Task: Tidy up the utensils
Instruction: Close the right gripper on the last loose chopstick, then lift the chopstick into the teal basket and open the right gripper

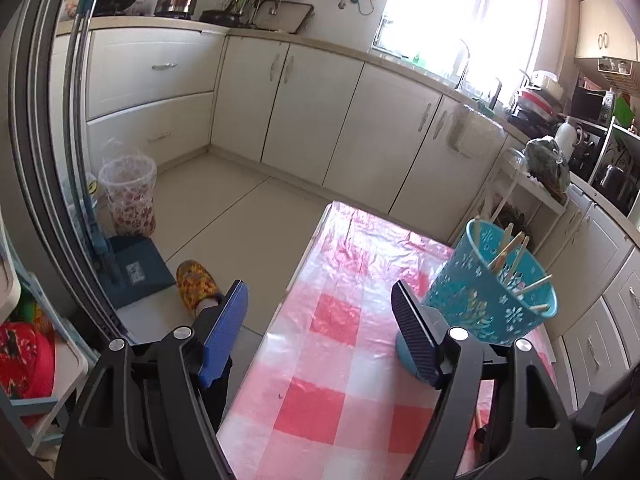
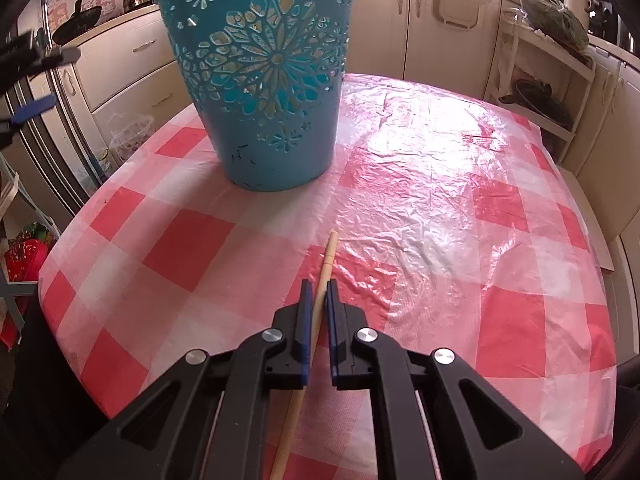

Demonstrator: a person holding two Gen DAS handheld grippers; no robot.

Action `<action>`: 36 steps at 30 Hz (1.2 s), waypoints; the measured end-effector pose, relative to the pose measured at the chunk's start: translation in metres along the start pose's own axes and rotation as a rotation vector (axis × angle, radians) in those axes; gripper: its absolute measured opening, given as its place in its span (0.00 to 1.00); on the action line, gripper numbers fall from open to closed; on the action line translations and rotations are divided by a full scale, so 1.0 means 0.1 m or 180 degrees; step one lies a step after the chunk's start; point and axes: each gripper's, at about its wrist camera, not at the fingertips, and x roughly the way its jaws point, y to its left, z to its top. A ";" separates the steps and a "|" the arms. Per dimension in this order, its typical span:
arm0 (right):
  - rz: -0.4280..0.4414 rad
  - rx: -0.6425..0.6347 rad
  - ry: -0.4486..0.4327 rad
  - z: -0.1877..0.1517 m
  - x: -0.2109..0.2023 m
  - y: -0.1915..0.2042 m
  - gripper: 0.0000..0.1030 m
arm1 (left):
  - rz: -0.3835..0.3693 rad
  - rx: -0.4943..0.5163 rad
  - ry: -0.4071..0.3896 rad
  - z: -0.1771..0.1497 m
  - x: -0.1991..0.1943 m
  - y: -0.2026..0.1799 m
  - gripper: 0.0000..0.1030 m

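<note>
Right gripper (image 2: 316, 284) is clenching a light, stiff chopstick (image 2: 325, 264) mid-shaft, pointing twelve o'clock at the basket (image 2: 256, 120); I'm keeping left gripper (image 1: 320, 292) released.

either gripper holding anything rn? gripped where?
Right gripper is shut on a pale wooden chopstick, gripped short of its far end. Left gripper is open, holding nothing.

a: how does the left tool (image 1: 320, 300) stand?
b: its blue fingers (image 1: 222, 332) are spread wide with nothing between them, angled downward.
a: and the right tool (image 2: 319, 286)?
b: tipped more steeply down, its two fingers drawn close together, pads pressed on a chopstick (image 2: 326, 264) lying between them.
</note>
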 end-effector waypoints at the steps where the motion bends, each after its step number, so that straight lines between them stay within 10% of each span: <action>1: -0.0048 -0.0089 0.0010 0.00 0.00 0.03 0.07 | 0.0012 0.0002 0.0044 -0.05 0.03 0.02 0.68; 4: -0.0033 -0.0130 0.0028 0.00 -0.01 0.02 0.07 | 0.0025 0.0024 0.0184 -0.19 0.13 0.04 0.68; 8: 0.0637 0.0520 -0.0025 0.03 -0.14 -0.34 0.06 | 0.0012 0.0114 0.0240 -0.29 0.14 -0.01 0.68; 18: 0.1652 0.1079 -0.1080 0.80 -1.12 -0.74 0.06 | -0.0004 0.0125 0.0396 -0.38 0.14 -0.07 0.68; 28: 0.0844 0.1117 -0.1981 2.01 -1.01 -0.40 0.06 | -0.0087 0.0207 0.0399 -0.34 0.02 -0.23 0.68; 36: 0.0188 0.0745 -0.1885 2.01 -0.47 -0.12 0.06 | -0.0085 0.0320 0.0436 -0.36 0.04 -0.28 0.71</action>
